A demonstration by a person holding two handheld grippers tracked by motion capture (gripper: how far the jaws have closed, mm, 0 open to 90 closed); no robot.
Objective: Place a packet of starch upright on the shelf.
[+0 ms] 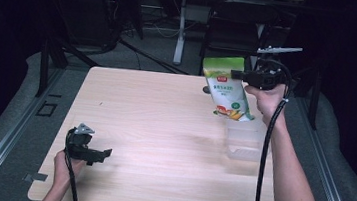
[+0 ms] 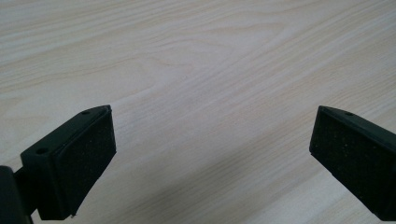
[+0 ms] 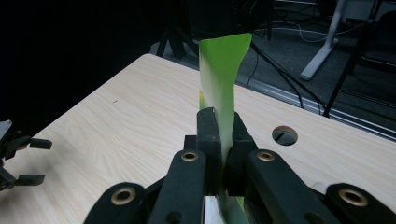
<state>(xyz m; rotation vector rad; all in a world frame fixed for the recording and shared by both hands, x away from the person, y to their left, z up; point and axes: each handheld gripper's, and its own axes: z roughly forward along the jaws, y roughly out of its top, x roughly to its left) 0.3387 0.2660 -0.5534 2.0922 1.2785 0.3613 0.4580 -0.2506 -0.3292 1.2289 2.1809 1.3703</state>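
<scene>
While the green pouch (image 1: pixel 227 88) hangs above the far right part of the bench (image 1: pixel 153 128), I have my right gripper (image 1: pixel 242 76) clamped on its upper edge, jaws pressed tight against the film. Just below it sits a clear plastic box (image 1: pixel 243 143). My left gripper (image 1: pixel 103 154) rests near the front left, jaws wide apart, holding nothing.

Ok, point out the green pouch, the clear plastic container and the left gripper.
green pouch (image 1: pixel 228 88), high view, its printed front.
clear plastic container (image 1: pixel 243 143), high view, its near wall.
left gripper (image 1: pixel 106 152), high view, between its open fingertips.
</scene>
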